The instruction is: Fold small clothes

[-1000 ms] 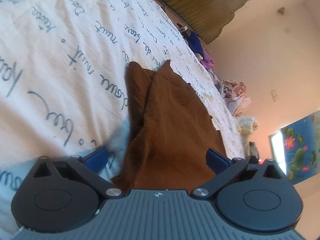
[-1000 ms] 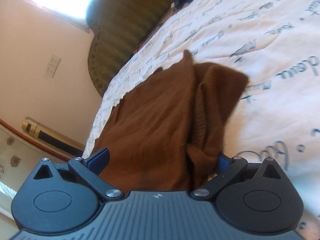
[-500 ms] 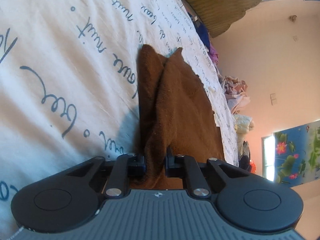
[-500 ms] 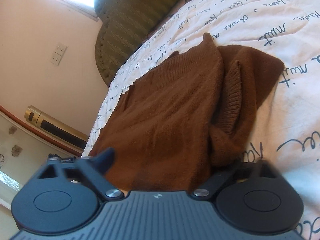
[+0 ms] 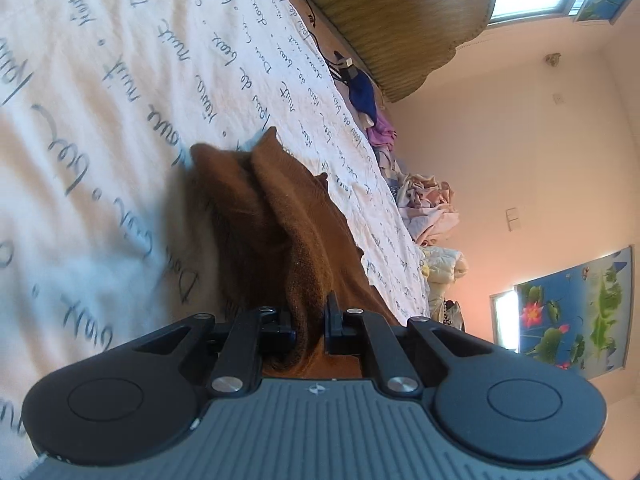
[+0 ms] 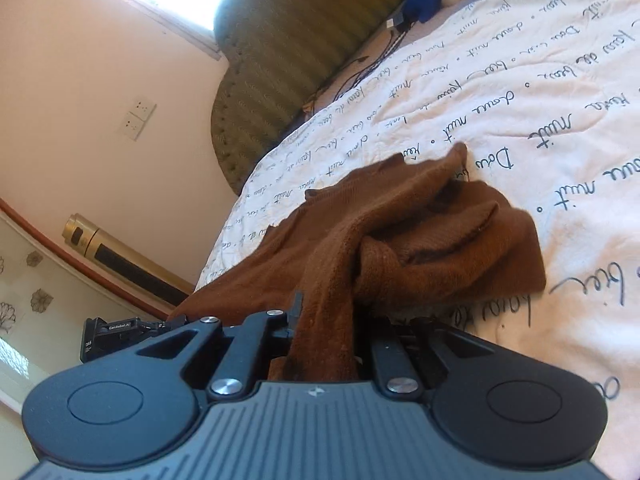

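Note:
A brown knitted garment (image 5: 280, 220) lies bunched on a white bedsheet (image 5: 120, 80) printed with dark script. In the left wrist view my left gripper (image 5: 311, 320) has its jaws closing on a raised fold of the garment's near edge, and the cloth fills the gap. In the right wrist view the same brown garment (image 6: 440, 240) is lifted into a ridge. My right gripper (image 6: 324, 320) has its jaws closing on the near end of that ridge, pads pressing the cloth. The sheet (image 6: 520, 80) spreads beyond it.
An olive padded headboard (image 5: 400, 12) (image 6: 300, 20) stands at the bed's far end. Beside it lie a blue cloth (image 5: 364, 92) and cables (image 6: 372, 60). A heap of pale clothes (image 5: 428, 208) sits along the bed's far edge. A gold cylinder (image 6: 92, 240) lies by the wall.
Both grippers went from wide open to shut on the garment's near edge. Both have risen, pulling the cloth up into folds off the sheet.

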`<action>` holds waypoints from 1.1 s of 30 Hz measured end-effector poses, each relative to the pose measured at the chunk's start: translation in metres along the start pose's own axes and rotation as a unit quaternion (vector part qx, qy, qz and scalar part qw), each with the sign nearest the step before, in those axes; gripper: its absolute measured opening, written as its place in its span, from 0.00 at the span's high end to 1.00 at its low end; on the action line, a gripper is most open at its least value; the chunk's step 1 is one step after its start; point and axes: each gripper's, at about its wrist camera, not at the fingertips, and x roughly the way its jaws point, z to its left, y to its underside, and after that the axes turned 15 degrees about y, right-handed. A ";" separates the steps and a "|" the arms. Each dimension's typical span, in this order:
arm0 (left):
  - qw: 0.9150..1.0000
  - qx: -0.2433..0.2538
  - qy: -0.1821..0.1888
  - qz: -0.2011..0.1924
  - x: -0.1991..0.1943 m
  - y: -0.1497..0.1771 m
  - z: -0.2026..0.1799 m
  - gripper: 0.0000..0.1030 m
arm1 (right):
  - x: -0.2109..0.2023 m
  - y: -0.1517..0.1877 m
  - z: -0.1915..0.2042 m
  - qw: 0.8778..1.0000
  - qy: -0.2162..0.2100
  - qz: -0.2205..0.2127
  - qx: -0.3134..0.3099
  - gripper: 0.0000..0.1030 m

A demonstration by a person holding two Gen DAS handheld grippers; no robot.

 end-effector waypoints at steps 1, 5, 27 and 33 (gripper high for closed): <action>1.000 0.001 -0.007 -0.004 -0.006 0.005 0.001 0.90 | -0.005 0.003 -0.002 1.000 0.000 0.000 0.002 0.91; 1.000 -0.013 -0.011 -0.013 -0.033 0.026 0.014 0.90 | -0.026 0.025 -0.006 1.000 -0.003 0.005 -0.006 0.91; 0.993 0.102 -0.025 -0.043 -0.113 0.114 -0.036 0.48 | -0.119 0.080 -0.004 0.993 0.042 -0.091 -0.068 0.17; 0.988 0.119 -0.089 0.048 0.010 0.152 -0.005 0.56 | -0.018 0.069 -0.007 0.981 0.167 -0.033 -0.094 0.19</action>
